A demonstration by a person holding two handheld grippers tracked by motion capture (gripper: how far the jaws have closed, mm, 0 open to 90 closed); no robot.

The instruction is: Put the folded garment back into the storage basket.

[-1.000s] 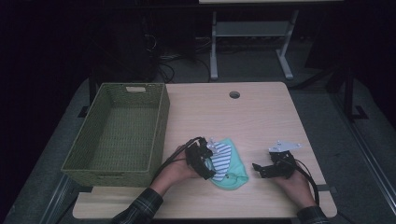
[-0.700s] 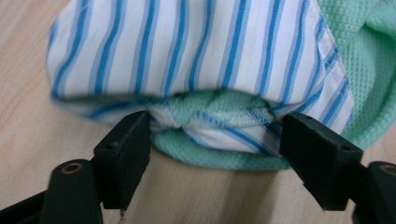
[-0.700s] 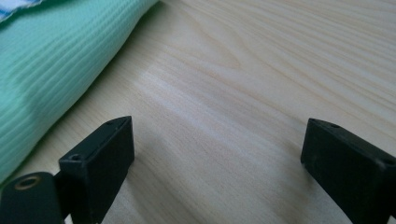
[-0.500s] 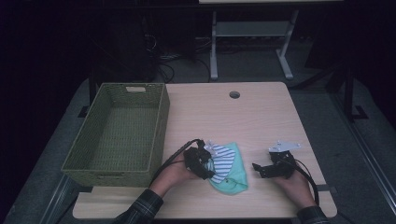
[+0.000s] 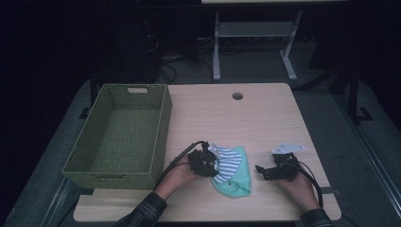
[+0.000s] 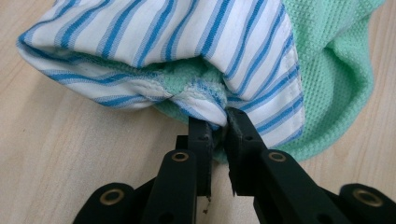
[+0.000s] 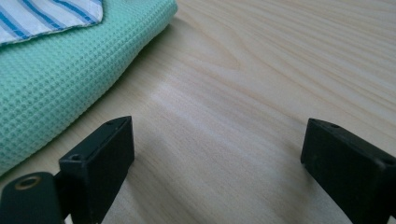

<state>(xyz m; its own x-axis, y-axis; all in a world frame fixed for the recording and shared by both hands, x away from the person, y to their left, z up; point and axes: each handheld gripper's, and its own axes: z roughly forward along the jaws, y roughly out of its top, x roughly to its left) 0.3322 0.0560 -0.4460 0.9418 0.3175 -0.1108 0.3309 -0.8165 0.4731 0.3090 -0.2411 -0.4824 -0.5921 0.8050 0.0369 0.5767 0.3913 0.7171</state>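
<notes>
So the left gripper (image 6: 215,122) has just been closing its fingers, and in the left gripper view they're now pinched on the striped hem of the little garment (image 5: 231,169), a fold of white-and-blue fabric caught right between them. A second ago they were wide apart around that edge, so I'd say the grab is made and the lift is next, probably toward the green wicker basket (image 5: 161,124) sitting just off to the left. The garment lies on the tabletop (image 5: 265,113) near the front edge, between the two grippers. Its long axis runs diagonally, from the striped part up by the left gripper down to the mint waffle part nearer the person. The right gripper (image 5: 265,172) hangs just beside it, fingers spread apart over bare wood, touching nothing.
</notes>
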